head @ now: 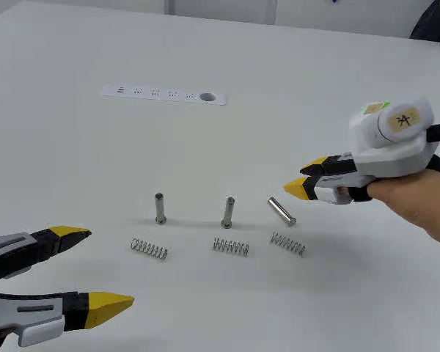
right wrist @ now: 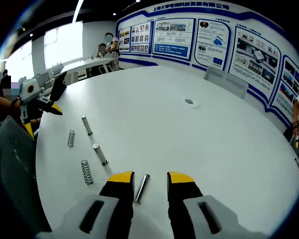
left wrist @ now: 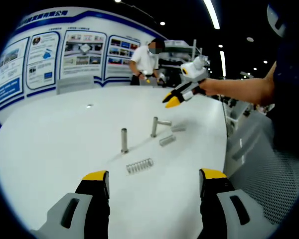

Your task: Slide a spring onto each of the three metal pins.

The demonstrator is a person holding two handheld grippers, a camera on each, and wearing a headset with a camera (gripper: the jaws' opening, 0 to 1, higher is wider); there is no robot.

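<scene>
While the left gripper (head: 110, 266) gapes, the right gripper (head: 295, 180) (also agape) hovers by 1 fallen pin (head: 281, 211).

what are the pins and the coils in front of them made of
Short silver cylindrical pins: likely polished steel, from their bright smooth sheen. Small grey coil springs: likely thin bare steel wire, duller; alloy unclear.

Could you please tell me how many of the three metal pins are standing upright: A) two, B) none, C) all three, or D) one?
A: the left pin and middle pin stand upright, while the right pin lies on its side near the right claw.
</scene>
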